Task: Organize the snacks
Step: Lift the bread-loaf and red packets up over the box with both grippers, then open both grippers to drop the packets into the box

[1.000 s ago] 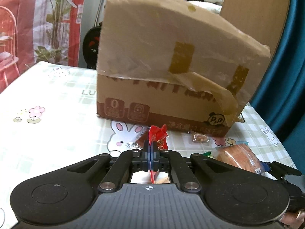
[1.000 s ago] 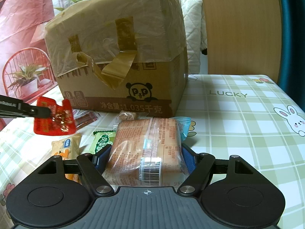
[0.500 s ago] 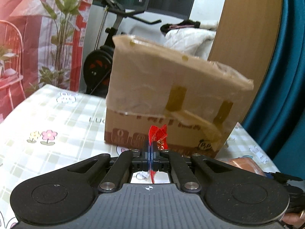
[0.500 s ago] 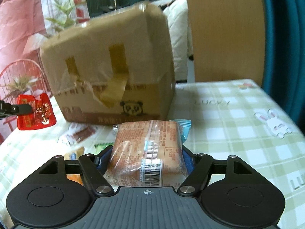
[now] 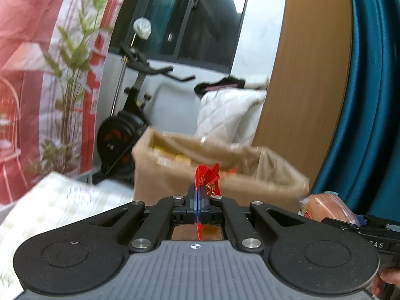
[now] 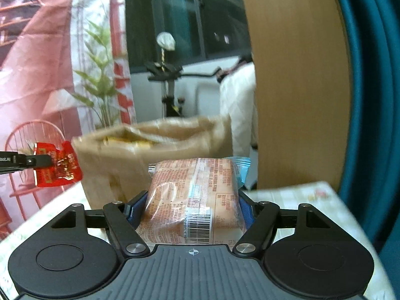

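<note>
My left gripper [image 5: 197, 197] is shut on a small red snack packet [image 5: 207, 178], held edge-on in the air in front of the open cardboard box [image 5: 175, 175]. My right gripper [image 6: 193, 205] is shut on a clear-wrapped orange bread pack [image 6: 197, 195], its blue pads pressing both sides. Both are raised to about the level of the box's open top [image 6: 140, 137], where yellow packets show inside. In the right wrist view the left gripper [image 6: 37, 161] holds the red packet [image 6: 58, 166] at the far left. The bread pack [image 5: 325, 206] shows low on the right in the left wrist view.
The box stands on a table with a checked cloth [image 6: 295, 195]. Behind it are an exercise bike [image 5: 130, 115], a white quilted bundle [image 5: 225, 115], a wooden panel [image 6: 300, 75] and a teal curtain [image 5: 370, 100]. A red patterned hanging with a plant [image 5: 75, 75] is at the left.
Both grippers have risen with their packs, from table level in front of the box to about the height of its open top. The loose snacks on the table have dropped out of view.
</note>
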`<move>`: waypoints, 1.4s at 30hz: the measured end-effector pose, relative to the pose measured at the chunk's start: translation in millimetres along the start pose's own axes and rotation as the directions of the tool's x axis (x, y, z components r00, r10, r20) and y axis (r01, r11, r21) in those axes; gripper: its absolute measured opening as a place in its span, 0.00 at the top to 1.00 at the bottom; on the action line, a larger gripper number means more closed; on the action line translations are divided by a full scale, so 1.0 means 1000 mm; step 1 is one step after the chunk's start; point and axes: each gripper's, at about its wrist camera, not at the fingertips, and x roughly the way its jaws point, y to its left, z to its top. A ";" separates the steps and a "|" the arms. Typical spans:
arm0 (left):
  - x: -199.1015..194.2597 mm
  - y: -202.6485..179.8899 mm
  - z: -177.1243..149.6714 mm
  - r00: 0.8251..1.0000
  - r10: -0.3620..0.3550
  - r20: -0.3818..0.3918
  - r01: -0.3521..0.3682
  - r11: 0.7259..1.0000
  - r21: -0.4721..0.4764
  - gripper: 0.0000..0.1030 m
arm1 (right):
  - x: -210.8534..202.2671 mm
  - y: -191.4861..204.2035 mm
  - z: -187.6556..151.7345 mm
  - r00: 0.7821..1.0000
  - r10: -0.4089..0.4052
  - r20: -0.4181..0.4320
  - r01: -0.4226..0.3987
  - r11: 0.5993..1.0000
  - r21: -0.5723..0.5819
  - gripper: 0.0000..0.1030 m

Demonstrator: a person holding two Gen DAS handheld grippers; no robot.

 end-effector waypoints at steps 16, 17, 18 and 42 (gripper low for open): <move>0.104 -0.017 0.055 1.000 -0.026 -0.010 0.027 0.999 0.044 0.98 | 0.115 0.028 0.090 0.999 0.035 0.012 -0.033 0.993 -0.114 0.34; 0.112 -0.015 0.055 0.999 -0.022 -0.028 0.023 0.999 0.040 0.98 | 0.124 0.028 0.090 0.999 0.032 -0.006 -0.032 0.994 -0.109 0.34; 0.117 -0.013 0.054 0.999 -0.023 -0.044 0.025 0.999 0.034 0.98 | 0.131 0.028 0.090 0.999 0.027 -0.021 -0.029 0.994 -0.105 0.34; 0.070 0.009 0.052 0.993 0.018 -0.117 -0.016 1.000 0.021 0.30 | 0.103 0.057 0.091 0.996 0.054 -0.065 -0.063 0.989 -0.137 0.16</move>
